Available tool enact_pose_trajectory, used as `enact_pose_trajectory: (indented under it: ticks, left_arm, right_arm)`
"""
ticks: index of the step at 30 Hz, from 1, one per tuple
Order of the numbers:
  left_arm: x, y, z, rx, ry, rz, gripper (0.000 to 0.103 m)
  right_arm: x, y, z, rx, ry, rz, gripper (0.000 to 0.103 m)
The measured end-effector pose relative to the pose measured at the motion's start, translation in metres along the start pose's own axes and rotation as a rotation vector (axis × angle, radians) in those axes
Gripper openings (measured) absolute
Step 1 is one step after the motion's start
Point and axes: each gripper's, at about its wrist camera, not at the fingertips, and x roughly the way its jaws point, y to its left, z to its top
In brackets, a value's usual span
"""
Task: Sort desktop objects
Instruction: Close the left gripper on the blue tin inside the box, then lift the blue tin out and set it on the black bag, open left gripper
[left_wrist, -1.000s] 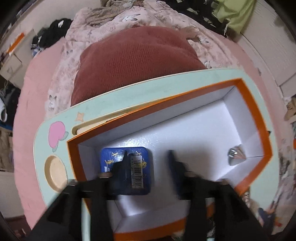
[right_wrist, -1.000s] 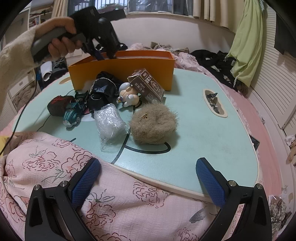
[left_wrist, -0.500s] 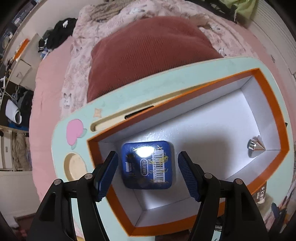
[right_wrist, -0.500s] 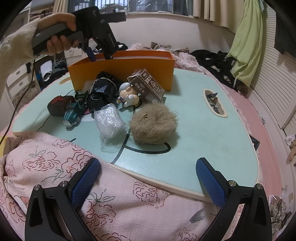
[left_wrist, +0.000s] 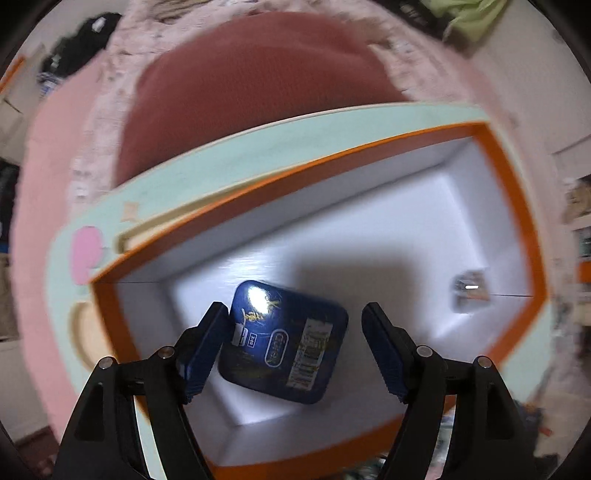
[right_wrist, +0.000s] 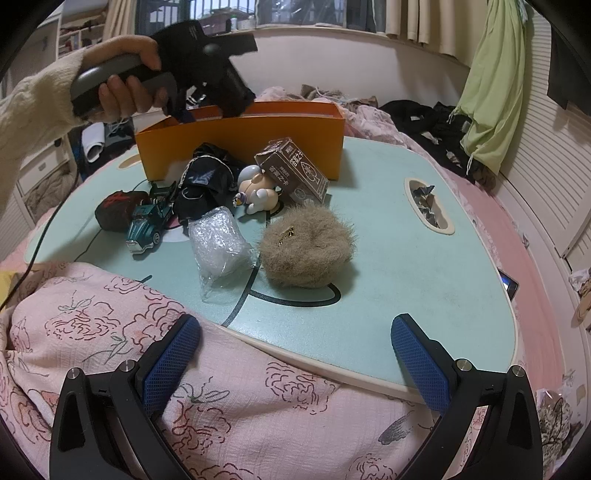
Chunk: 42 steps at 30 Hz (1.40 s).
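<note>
My left gripper (left_wrist: 295, 328) is open above the orange box (left_wrist: 517, 206), its jaws spread wide. A blue tin (left_wrist: 284, 347) lies loose on the box's white floor between and below the fingers. A small silver object (left_wrist: 469, 291) sits at the box's right end. In the right wrist view the left gripper (right_wrist: 207, 59) hovers over the orange box (right_wrist: 258, 144). My right gripper (right_wrist: 295, 354) is open and empty over the pink blanket, short of the table's near edge. A furry beige pouch (right_wrist: 306, 251), a plastic bag (right_wrist: 218, 247), a toy car (right_wrist: 147, 225), a figurine (right_wrist: 258, 192) and a brown carton (right_wrist: 295, 173) lie on the table.
The mint green lap table (right_wrist: 424, 236) has a slot with crumpled foil (right_wrist: 428, 206) at the right. A dark red pouch (right_wrist: 114, 210) and a black bag (right_wrist: 207, 181) lie at the left. A dark red cushion (left_wrist: 251, 96) lies beyond the table. A phone (right_wrist: 508, 284) lies at the right.
My left gripper opened, let go of the blue tin in the box, then rose and shifted; the view is blurred from motion. The right gripper has not moved.
</note>
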Motion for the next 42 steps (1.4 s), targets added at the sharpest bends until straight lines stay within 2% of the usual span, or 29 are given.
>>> enact_pose_trajectory:
  ticks: [3, 7, 11, 14, 15, 17, 21, 22, 24, 34, 38, 42]
  left_arm:
    - [-0.004, -0.005, 0.001, 0.017, -0.034, 0.106, 0.074]
    - [-0.010, -0.013, -0.004, 0.072, -0.033, 0.084, 0.075]
    - [-0.003, -0.021, -0.011, 0.141, 0.009, 0.137, 0.077]
    - [0.006, -0.008, -0.008, 0.073, 0.052, 0.056, 0.084]
    - [0.008, -0.003, -0.007, 0.067, 0.049, 0.038, 0.087]
    - [0.006, 0.006, -0.005, 0.053, 0.024, 0.034, 0.088]
    - [0.000, 0.028, -0.001, -0.039, -0.015, 0.050, 0.082]
    - [-0.002, 0.029, -0.003, -0.032, -0.020, 0.049, 0.080]
    - [-0.005, 0.026, -0.007, -0.014, -0.026, 0.019, 0.067]
    - [-0.006, 0.015, -0.019, 0.018, -0.092, -0.022, 0.067]
    - [-0.022, 0.007, -0.020, 0.019, -0.174, -0.072, 0.067]
    - [-0.071, 0.009, -0.030, -0.009, -0.324, -0.162, 0.067]
  right_arm:
    - [0.000, 0.000, 0.000, -0.002, -0.001, 0.000, 0.103]
    - [-0.001, 0.000, -0.001, -0.002, -0.001, 0.002, 0.103]
    - [0.000, 0.000, -0.001, -0.003, -0.001, 0.003, 0.103]
    - [0.001, 0.000, 0.000, -0.003, 0.000, 0.006, 0.103]
    - [0.001, 0.001, 0.001, -0.004, -0.001, 0.006, 0.103]
    - [0.002, 0.001, 0.001, -0.006, -0.002, 0.005, 0.103]
    - [0.003, 0.002, 0.002, -0.007, -0.002, 0.007, 0.103]
    - [0.002, 0.001, 0.001, -0.008, -0.003, 0.008, 0.103]
    - [0.002, 0.001, 0.001, -0.008, -0.003, 0.008, 0.103]
    - [0.003, 0.003, 0.001, -0.010, -0.003, 0.013, 0.103]
    - [0.003, 0.003, 0.001, -0.012, -0.003, 0.014, 0.103]
    - [0.003, 0.002, 0.000, -0.013, -0.004, 0.016, 0.103]
